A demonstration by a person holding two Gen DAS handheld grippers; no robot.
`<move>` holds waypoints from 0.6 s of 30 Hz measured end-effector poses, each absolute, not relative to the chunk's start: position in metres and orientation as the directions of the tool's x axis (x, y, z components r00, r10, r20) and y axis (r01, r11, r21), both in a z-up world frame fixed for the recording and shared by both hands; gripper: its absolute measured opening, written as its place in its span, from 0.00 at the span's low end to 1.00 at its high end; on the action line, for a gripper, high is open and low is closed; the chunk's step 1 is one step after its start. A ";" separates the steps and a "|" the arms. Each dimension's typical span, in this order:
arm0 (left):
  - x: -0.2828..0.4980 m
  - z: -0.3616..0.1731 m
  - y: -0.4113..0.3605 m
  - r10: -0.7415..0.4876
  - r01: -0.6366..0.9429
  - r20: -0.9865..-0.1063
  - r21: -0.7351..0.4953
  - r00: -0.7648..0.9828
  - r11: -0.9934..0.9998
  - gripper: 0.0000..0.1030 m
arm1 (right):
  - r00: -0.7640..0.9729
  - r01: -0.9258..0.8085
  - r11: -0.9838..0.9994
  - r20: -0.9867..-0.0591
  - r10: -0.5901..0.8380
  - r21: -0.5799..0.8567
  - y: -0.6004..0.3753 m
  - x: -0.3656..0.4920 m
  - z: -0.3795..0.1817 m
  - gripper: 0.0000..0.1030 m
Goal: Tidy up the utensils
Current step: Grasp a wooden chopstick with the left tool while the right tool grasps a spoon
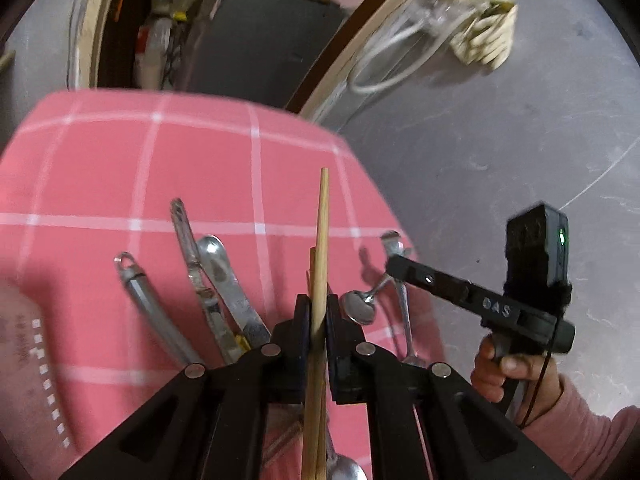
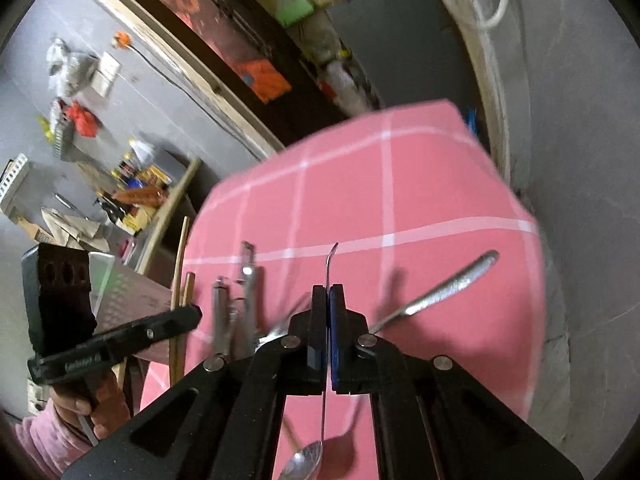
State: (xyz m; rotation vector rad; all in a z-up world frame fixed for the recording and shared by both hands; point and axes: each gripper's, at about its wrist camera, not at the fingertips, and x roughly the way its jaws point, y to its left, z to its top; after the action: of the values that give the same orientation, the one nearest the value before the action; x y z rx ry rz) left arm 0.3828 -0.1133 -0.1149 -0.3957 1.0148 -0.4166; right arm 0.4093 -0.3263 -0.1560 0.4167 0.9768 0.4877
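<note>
Left gripper pinching wooden chopsticks, right gripper clamped on thin spoon, other utensils lying on pink checked cloth

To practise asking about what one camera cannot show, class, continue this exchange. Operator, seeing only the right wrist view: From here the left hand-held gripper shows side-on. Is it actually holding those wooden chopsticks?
Observer: Yes. In the left wrist view, the left hand-held gripper is shut on the wooden chopsticks, which poke forward over the pink cloth.
Operator: What lies at the far left of the utensils?
Observer: A grey handle with a loop end, flat on the cloth.
Operator: And past the cloth?
Observer: A crumpled pale rag on the grey surface, up to the right.
</note>
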 end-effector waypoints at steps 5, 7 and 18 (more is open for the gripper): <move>0.355 -0.077 -0.086 -0.498 0.142 -0.678 -0.510 0.540 0.849 0.07 | 0.592 -0.212 0.843 -0.621 0.514 0.495 -0.323 0.372 -0.109 0.02; 0.347 -0.058 -0.070 -0.498 0.152 -0.648 -0.514 0.575 0.844 0.07 | 0.632 -0.216 0.847 -0.591 0.501 0.486 -0.321 0.365 -0.086 0.02; 0.335 0.047 0.034 -0.343 0.108 -0.469 -0.459 0.813 0.882 0.07 | 0.766 -0.393 0.809 -0.332 0.551 0.436 -0.219 0.365 0.031 0.02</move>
State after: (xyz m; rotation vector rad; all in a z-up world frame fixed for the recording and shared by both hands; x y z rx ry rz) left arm 0.3353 0.0340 0.0473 -0.4310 0.5741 -0.2487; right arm 0.3645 -0.2193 0.0311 0.3555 0.4677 0.5245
